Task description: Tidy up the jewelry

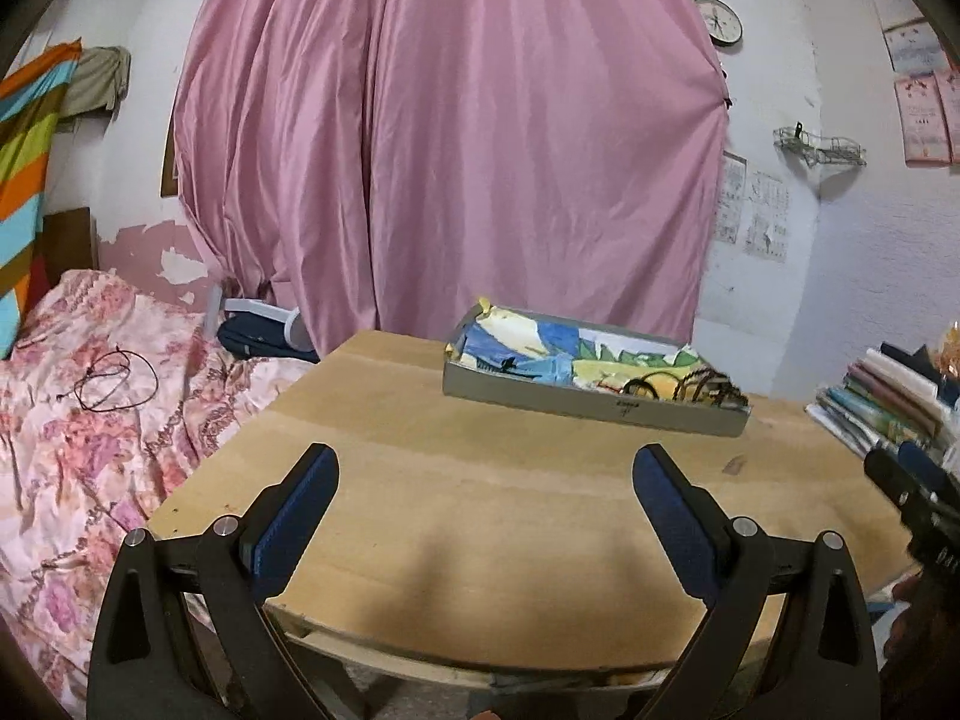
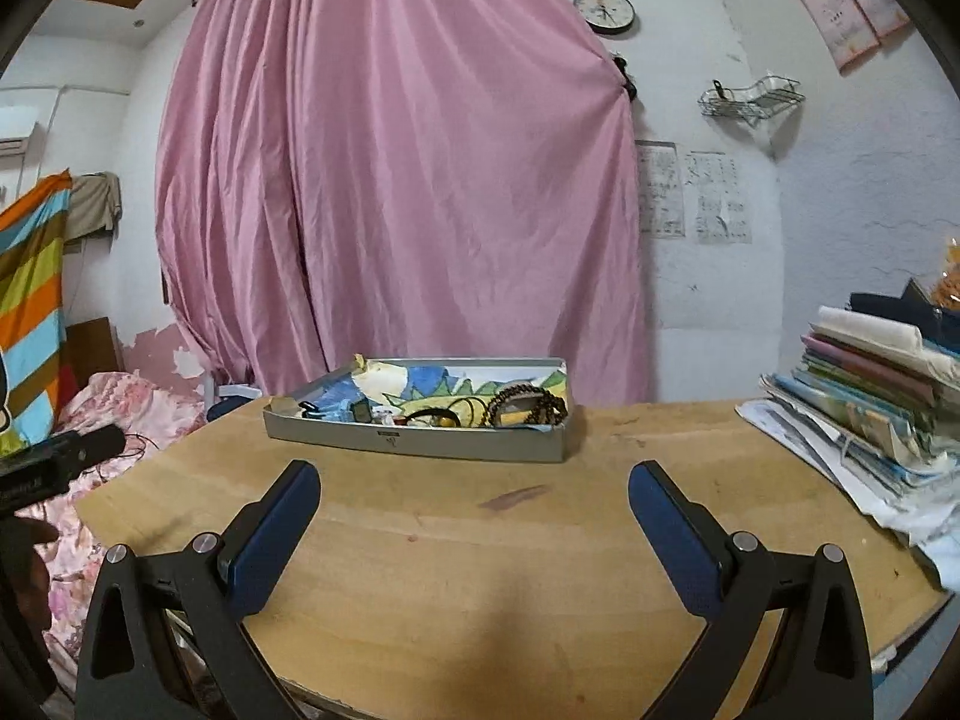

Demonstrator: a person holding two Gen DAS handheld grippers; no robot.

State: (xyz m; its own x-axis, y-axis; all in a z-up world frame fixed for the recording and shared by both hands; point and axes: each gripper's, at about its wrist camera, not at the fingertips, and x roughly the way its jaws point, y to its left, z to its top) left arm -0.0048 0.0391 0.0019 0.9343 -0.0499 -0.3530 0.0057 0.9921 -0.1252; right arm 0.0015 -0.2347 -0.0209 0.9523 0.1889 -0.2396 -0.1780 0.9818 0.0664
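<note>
Jewelry [image 2: 516, 405], a beaded bracelet and dark rings among small pieces, lies in the grey tray [image 2: 414, 441] at the worktop's [image 2: 480, 570] far side, its long axis running across the frame. In the right wrist view it sits centre, straight beyond the right gripper [image 2: 474, 501], fingers spread, holding nothing. The left gripper [image 1: 483, 483], equally spread, has the tray right of centre, so the right looks better placed.
</note>
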